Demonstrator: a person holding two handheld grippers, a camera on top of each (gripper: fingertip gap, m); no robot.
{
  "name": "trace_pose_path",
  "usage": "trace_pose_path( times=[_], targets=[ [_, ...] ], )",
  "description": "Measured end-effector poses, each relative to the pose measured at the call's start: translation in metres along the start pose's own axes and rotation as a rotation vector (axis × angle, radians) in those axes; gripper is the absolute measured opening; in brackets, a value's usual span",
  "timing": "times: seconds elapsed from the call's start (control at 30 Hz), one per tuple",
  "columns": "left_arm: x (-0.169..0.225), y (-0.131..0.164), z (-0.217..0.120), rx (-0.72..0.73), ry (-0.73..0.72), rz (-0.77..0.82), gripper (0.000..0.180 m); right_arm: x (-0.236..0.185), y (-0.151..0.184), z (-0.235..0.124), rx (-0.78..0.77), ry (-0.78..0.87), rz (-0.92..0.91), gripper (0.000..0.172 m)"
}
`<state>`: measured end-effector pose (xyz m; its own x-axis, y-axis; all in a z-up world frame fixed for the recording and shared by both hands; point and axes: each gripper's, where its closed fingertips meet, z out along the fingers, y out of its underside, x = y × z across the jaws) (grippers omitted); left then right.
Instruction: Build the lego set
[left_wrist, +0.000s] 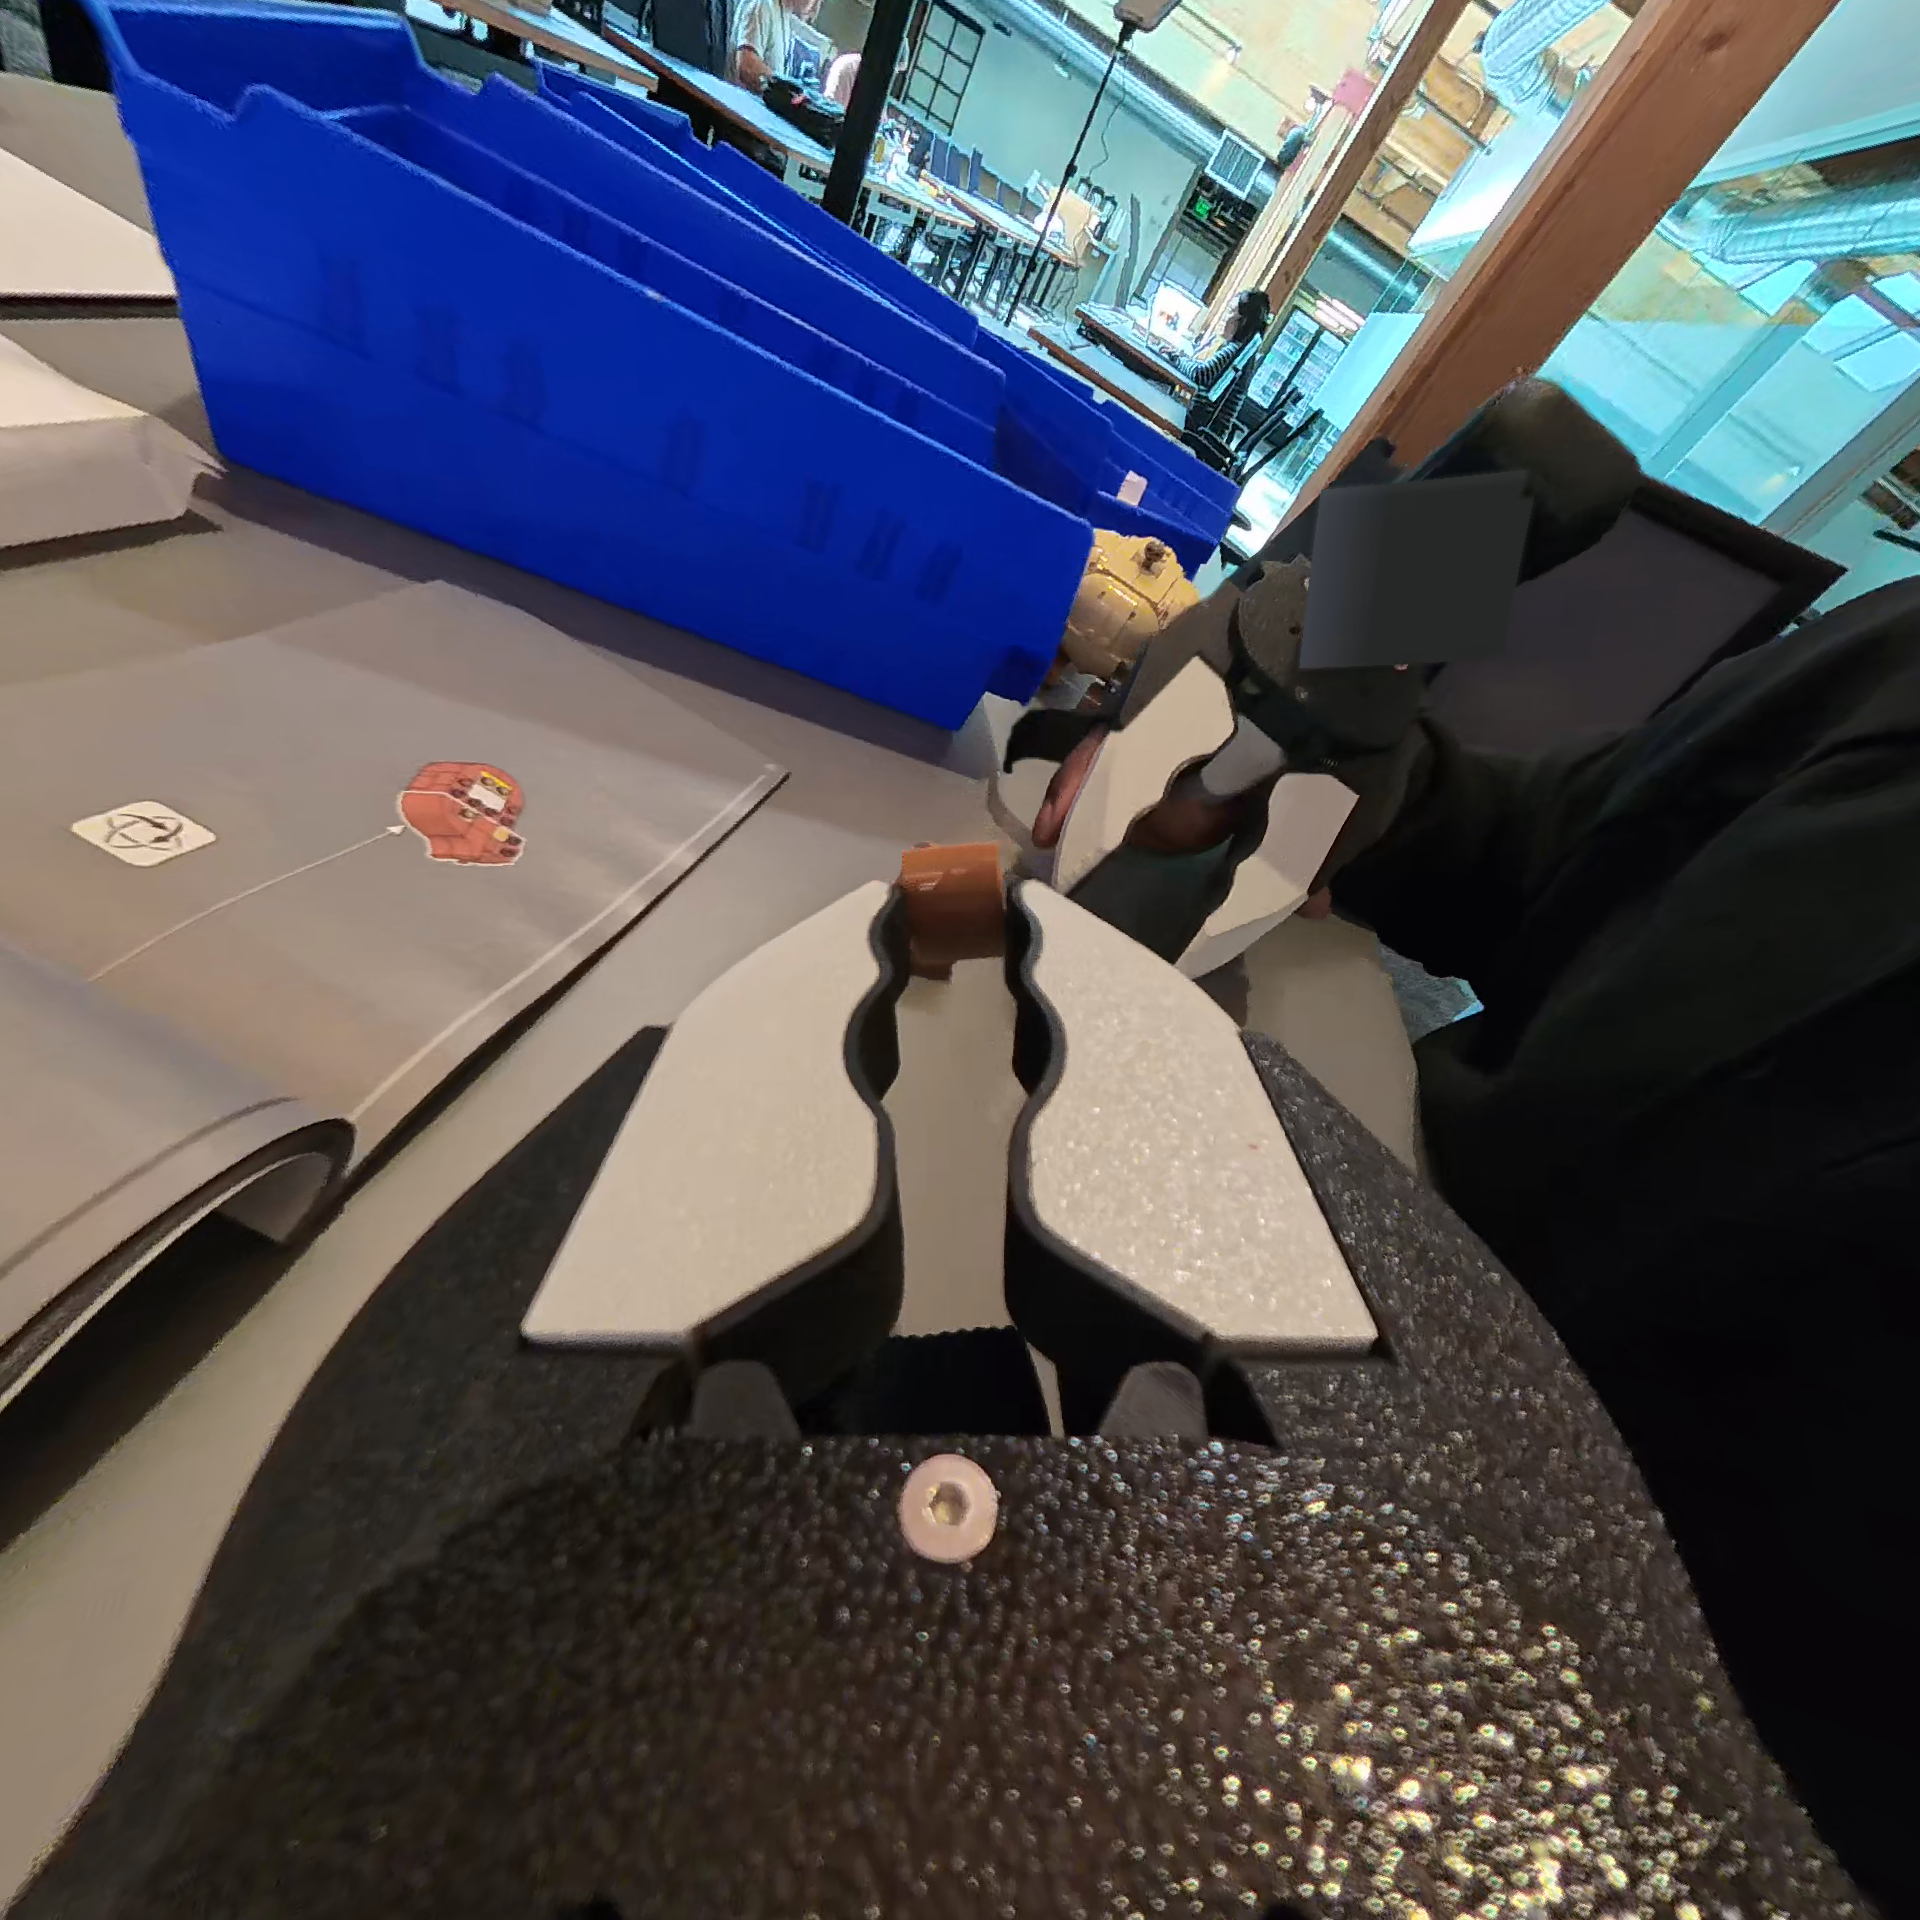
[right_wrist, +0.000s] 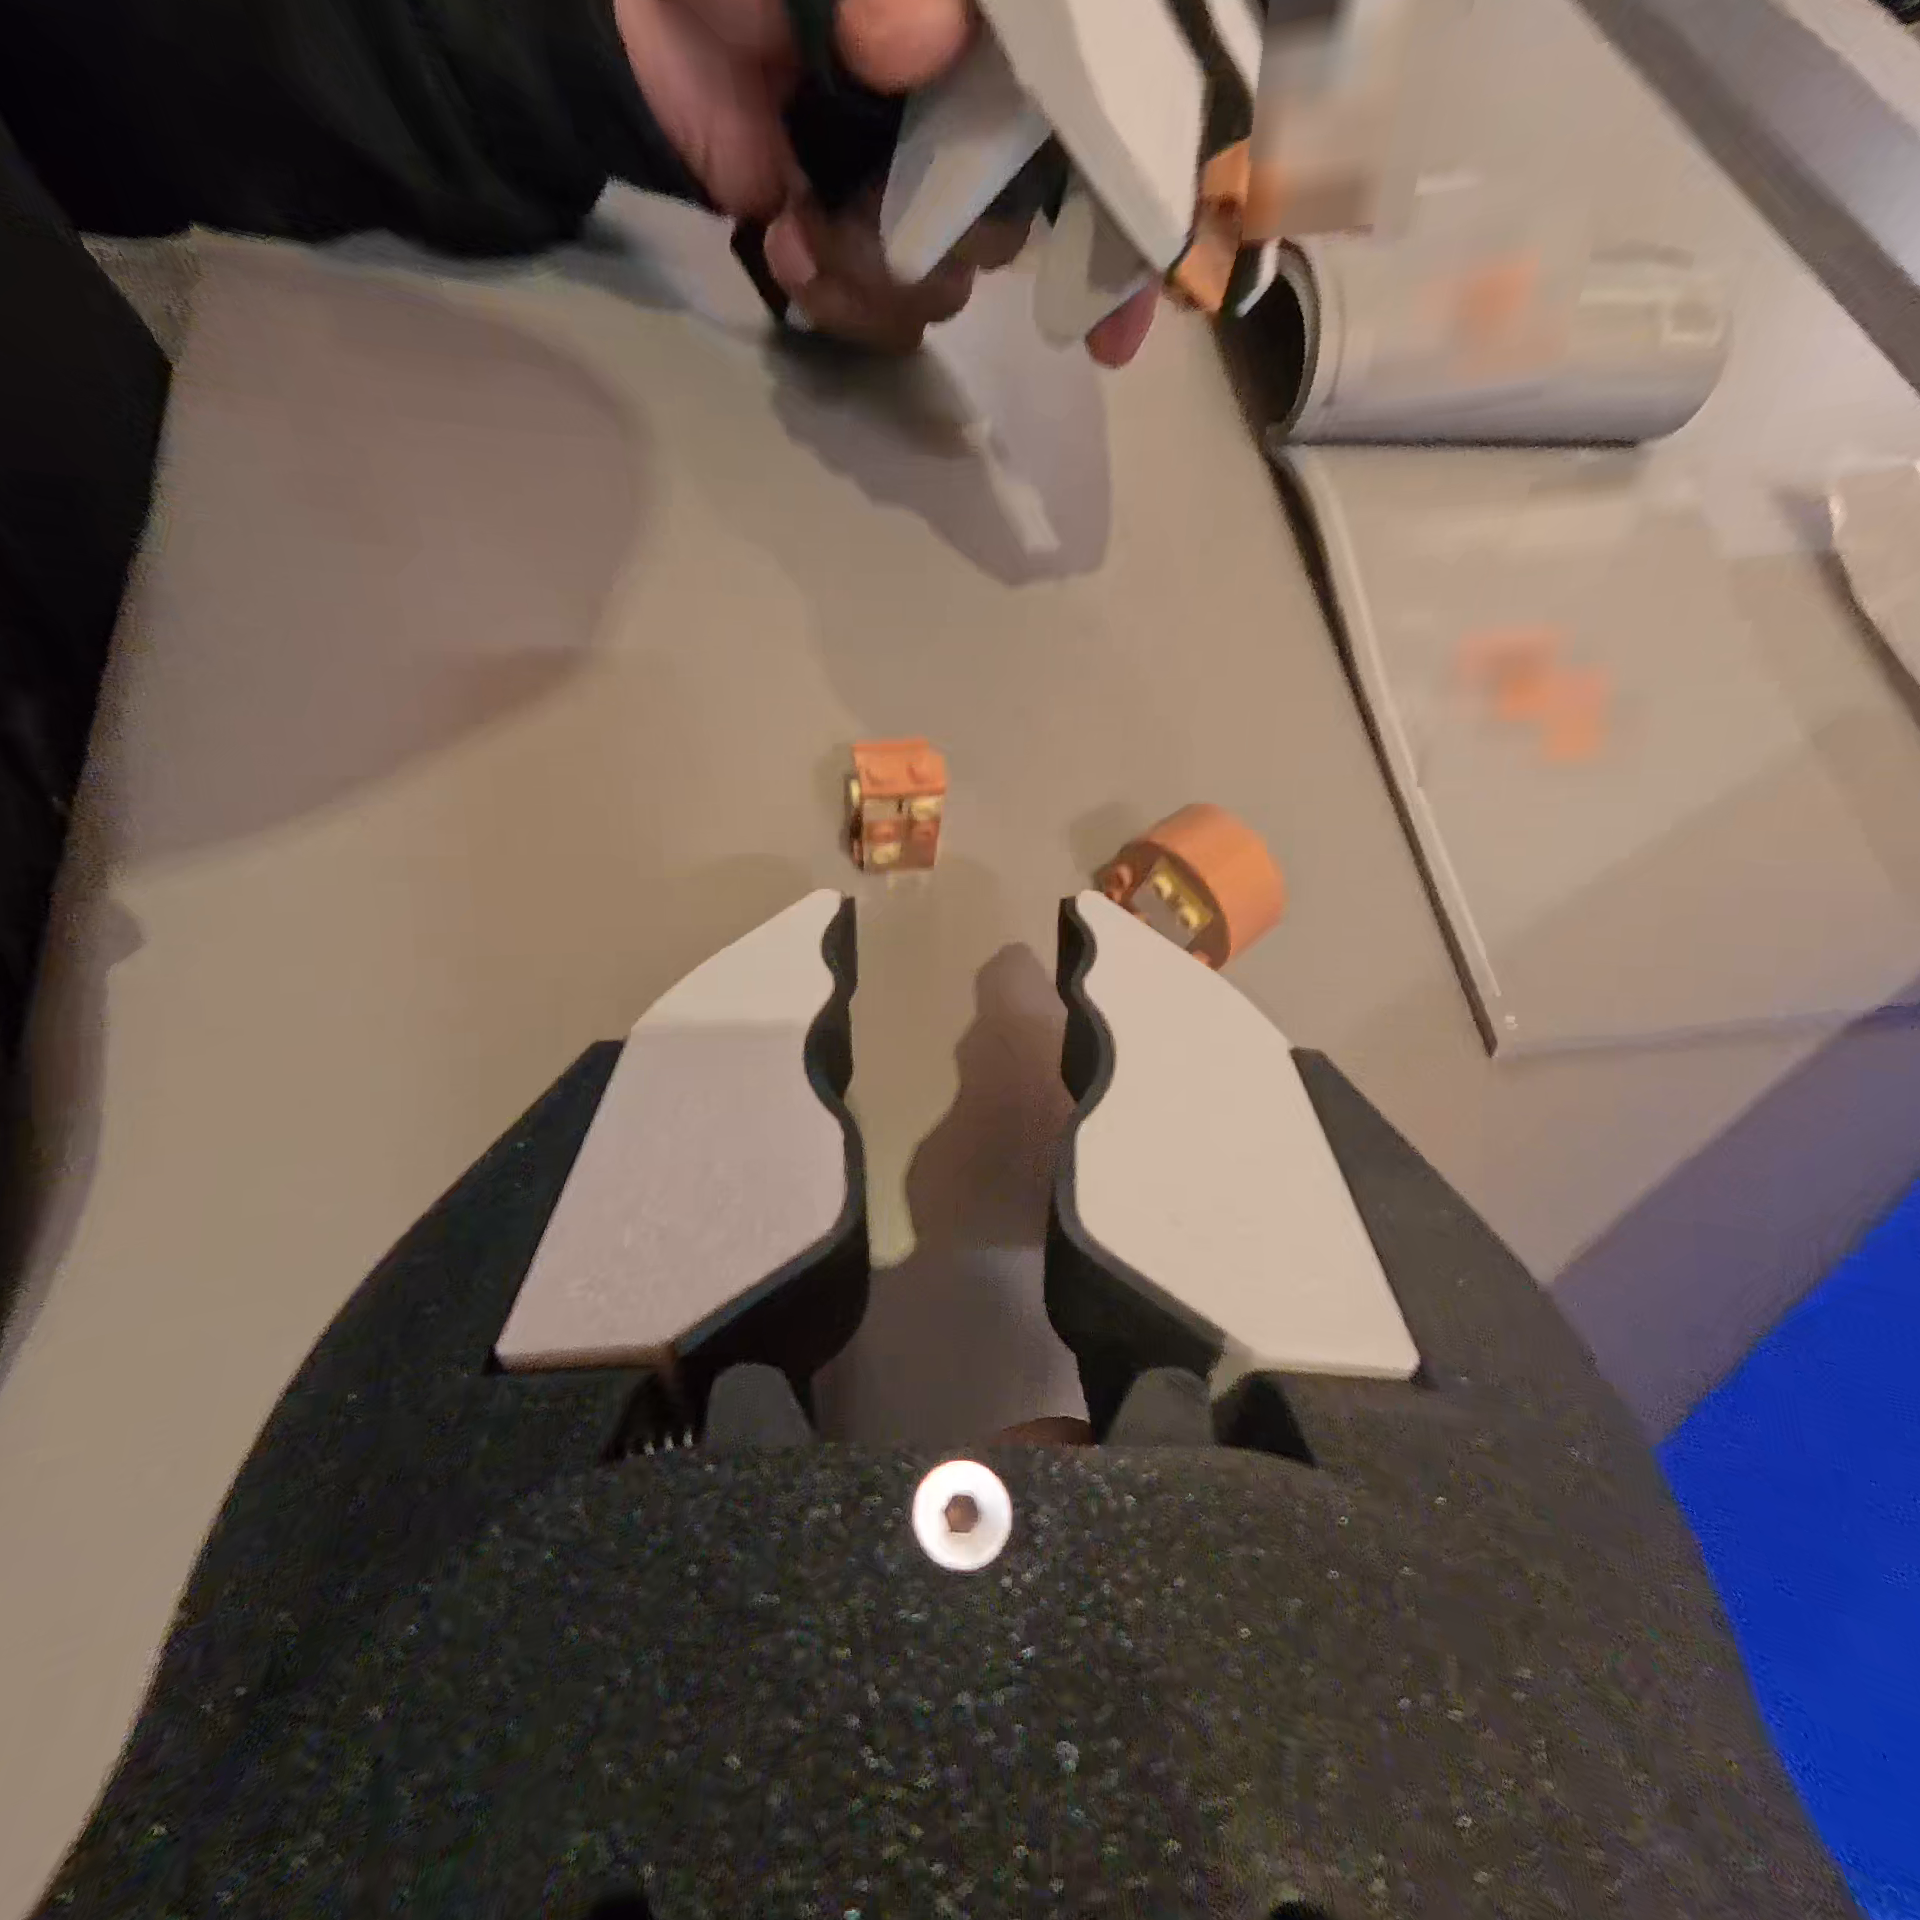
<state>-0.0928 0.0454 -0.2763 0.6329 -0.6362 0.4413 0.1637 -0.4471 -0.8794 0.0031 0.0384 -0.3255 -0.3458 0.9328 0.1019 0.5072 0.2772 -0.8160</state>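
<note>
Left gripper (left_wrist: 951, 914): we see its jaws narrow, clamped on an orange-brown brick piece (left_wrist: 951, 899), held above the grey table (left_wrist: 831, 790).
Right gripper (right_wrist: 956, 914): jaws wide, nothing between them.
Ahead of it: we note a square brick assembly (right_wrist: 899, 802) on the table; a round brick assembly (right_wrist: 1205, 883) just beside the right fingertip (right_wrist: 1101, 925).
Left of the left gripper: open instruction booklet (left_wrist: 416, 831).
Far: blue bins (left_wrist: 582, 395).

No writing can be read; the open booklet (left_wrist: 312, 831) at the left shows only small printed pictures.
</note>
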Motion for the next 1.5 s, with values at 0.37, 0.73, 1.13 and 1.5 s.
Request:
trace_pose_path(
  times=[0.37, 0.73, 1.13, 1.5],
  targets=[
    [0.0, 0.004, 0.001, -0.023, -0.004, 0.011, 0.017, -0.001, 0.012, 0.005, -0.072, 0.004, 0.0, 0.036],
    [0.012, 0.016, 0.011, -0.104, 0.018, 0.07, 0.017, -0.006, 0.014, 0.015, -0.111, 0.016, -0.103, 0.038],
    [0.038, 0.05, 0.028, -0.292, 0.071, 0.419, 0.017, -0.009, 0.001, 0.034, -0.111, -0.003, -0.1, 0.037],
    [0.044, 0.057, 0.037, -0.334, 0.084, 0.467, 0.017, -0.009, -0.001, 0.039, -0.11, -0.027, -0.093, 0.018]
  ],
)
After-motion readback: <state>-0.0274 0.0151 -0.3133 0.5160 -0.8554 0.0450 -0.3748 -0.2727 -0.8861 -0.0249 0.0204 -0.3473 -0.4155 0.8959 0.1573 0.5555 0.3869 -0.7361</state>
